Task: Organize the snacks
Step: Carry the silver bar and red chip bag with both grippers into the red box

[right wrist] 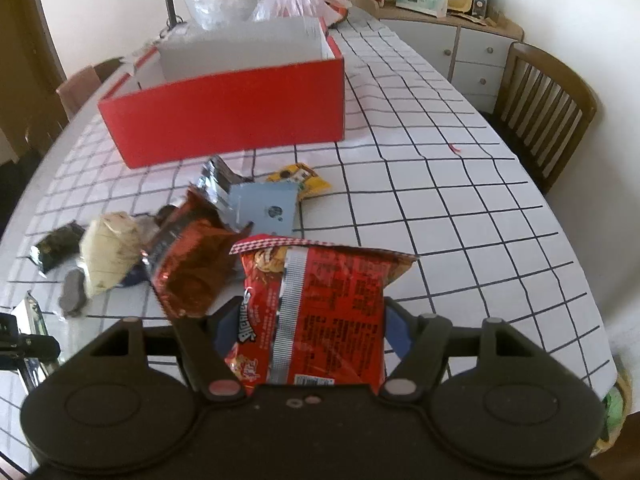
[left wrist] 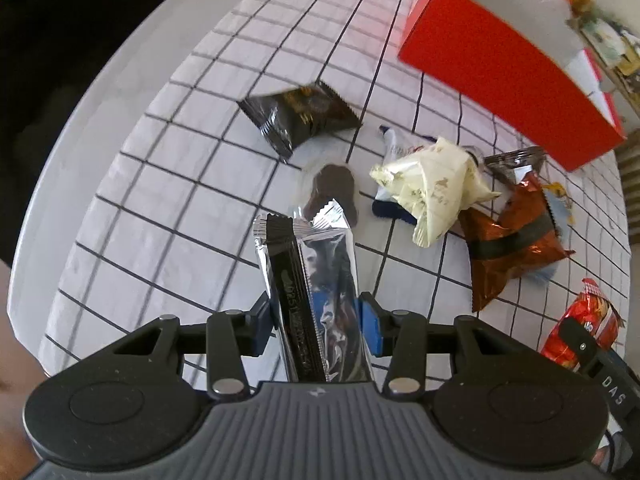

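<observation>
My left gripper is shut on a long silver and black snack bar, held just above the checked tablecloth. Loose snacks lie past it: a black packet, a dark cookie in clear wrap, a cream wrapper and a copper-brown bag. My right gripper is shut on a red snack bag, its pads pressing both sides. The open red box stands behind the pile, also in the left wrist view as the red box.
A pale blue packet and a yellow packet lie in front of the box. Plastic bags sit behind it. A wooden chair and a cluttered cabinet stand to the right. The table edge curves at left.
</observation>
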### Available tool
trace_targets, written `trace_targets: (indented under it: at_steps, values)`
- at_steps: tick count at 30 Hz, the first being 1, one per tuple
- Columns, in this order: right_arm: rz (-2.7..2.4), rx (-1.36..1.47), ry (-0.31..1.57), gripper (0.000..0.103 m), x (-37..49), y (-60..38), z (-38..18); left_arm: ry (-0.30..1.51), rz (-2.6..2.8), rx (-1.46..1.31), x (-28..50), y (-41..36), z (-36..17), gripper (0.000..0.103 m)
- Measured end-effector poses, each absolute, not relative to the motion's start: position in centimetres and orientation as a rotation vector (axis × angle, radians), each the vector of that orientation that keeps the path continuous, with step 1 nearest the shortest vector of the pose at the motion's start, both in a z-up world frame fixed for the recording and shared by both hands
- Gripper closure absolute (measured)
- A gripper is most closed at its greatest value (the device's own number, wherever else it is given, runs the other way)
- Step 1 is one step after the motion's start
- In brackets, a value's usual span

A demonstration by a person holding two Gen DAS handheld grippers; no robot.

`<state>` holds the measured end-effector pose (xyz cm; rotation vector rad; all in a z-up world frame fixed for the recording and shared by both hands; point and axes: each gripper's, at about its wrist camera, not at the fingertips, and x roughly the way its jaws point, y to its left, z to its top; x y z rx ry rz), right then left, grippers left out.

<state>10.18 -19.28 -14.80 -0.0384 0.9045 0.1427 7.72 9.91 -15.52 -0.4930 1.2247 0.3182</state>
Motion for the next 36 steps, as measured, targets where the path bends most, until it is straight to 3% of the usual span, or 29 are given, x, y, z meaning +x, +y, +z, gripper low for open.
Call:
trace_targets:
  at_steps: [18, 27, 36]
  values:
    - [0.253, -0.087, 0.739, 0.032, 10.5, -17.7, -4.7, 1.051, 0.117, -0.358, 9.5, 10.0, -5.9, 0.059]
    - [0.327, -0.137, 0.689, 0.032, 17.2, -16.8, -2.0, 0.981, 0.083, -0.285, 16.2, 7.9, -1.7, 0.059]
    - [0.408, -0.159, 0.719, 0.032, 26.6, -15.6, -2.9, 0.964, 0.147, -0.238, 24.4, 7.4, -0.6, 0.059]
